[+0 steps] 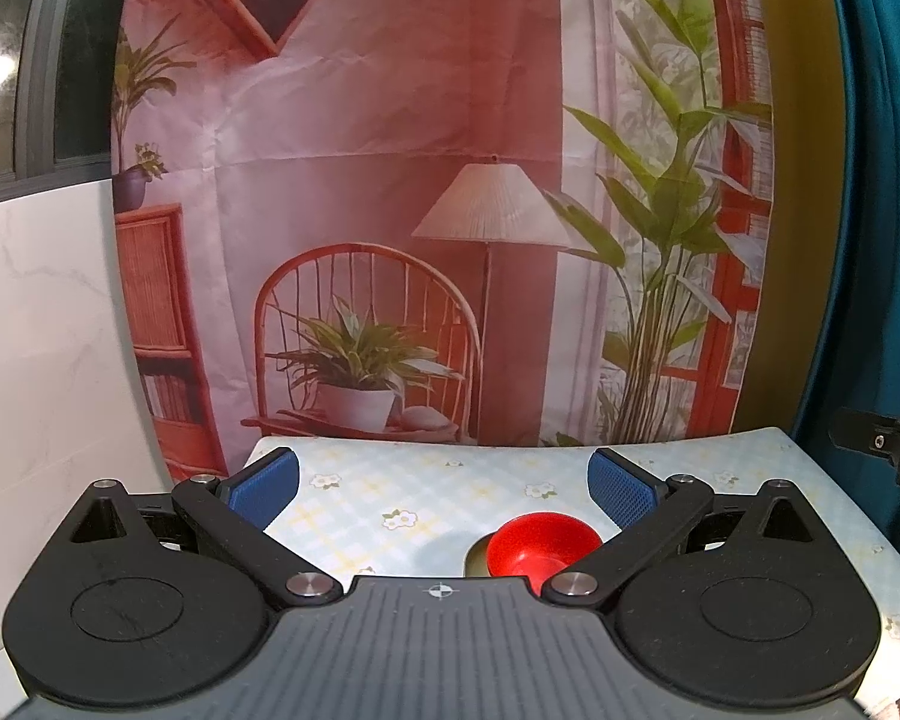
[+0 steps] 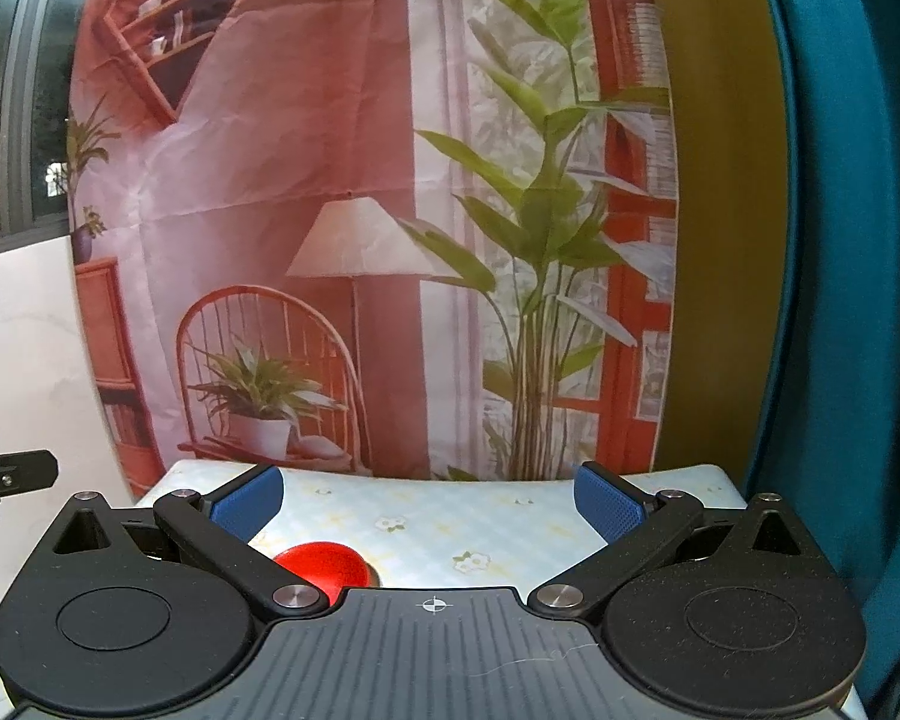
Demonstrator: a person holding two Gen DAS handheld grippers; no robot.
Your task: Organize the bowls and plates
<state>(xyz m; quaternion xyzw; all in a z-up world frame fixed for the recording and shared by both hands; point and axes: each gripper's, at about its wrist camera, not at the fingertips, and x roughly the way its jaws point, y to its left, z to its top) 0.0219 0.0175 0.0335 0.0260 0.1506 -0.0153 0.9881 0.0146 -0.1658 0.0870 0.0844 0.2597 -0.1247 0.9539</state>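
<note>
Surface: the bench [image 1: 510, 468] carries a pale checked cloth printed with small flowers. Behind it hangs a printed backdrop [image 1: 390, 180] depicting a chair, a floor lamp and potted plants. A white marbled wall panel [image 1: 42, 330] stands to the left below a dark window; a teal curtain [image 1: 888, 210] hangs to the right.

Left hand-held gripper [image 1: 444, 486]: jaws spread wide, blue pads [image 1: 621, 489] well apart, nothing between them. A red bowl [image 1: 543, 546] sits on the bench low in this view, right of centre, close to the right finger's linkage and below the pads; contact cannot be confirmed. Something yellowish shows at its left edge, unidentifiable.

Right hand-held gripper [image 2: 429, 504]: jaws likewise wide and empty. The red bowl [image 2: 324, 567] appears low and left of centre, partly hidden by the left finger's linkage.
</note>
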